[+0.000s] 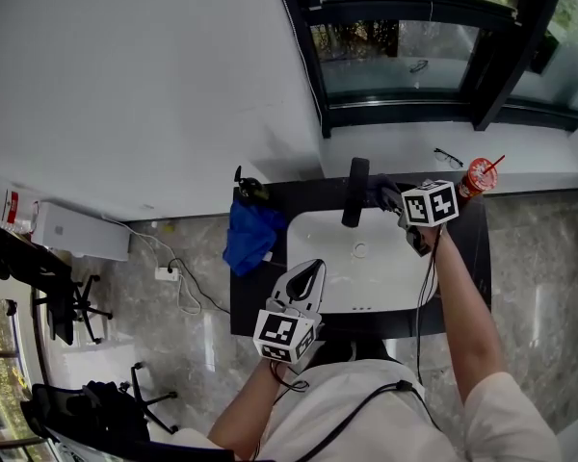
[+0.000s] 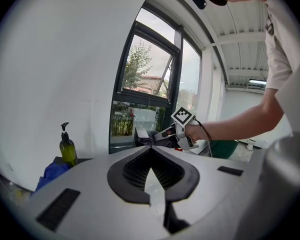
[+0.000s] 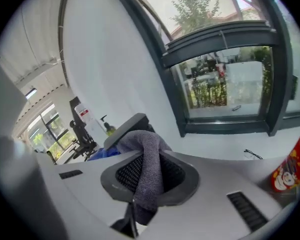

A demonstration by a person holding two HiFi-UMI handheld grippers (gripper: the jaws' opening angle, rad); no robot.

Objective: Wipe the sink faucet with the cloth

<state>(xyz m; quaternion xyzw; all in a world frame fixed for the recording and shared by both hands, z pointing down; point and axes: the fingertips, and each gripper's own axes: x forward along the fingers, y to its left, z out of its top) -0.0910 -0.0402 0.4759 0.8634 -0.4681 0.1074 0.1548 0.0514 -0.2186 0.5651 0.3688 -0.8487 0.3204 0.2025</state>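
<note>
The right tongs [image 1: 397, 203] gripped the grey cloth [image 3: 150, 169] beside the black sink faucet [image 1: 355, 192].
It lay just to their left, apparently running forward from the desk [image 1: 246, 301] back edge; the left tongs [image 1: 314, 269], shut and empty, were farther.

An office washroom corner: white sink [image 1: 390, 282] in a black worktop [image 1: 255, 308], soap bottle [image 2: 67, 150], office chair [image 1: 69, 301] on marble floor [image 1: 188, 359], tall windows [image 1: 405, 56]

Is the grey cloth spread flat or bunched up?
Bunched up: the grey cloth is pinched in a thick fold between the right gripper's jaws.
</note>
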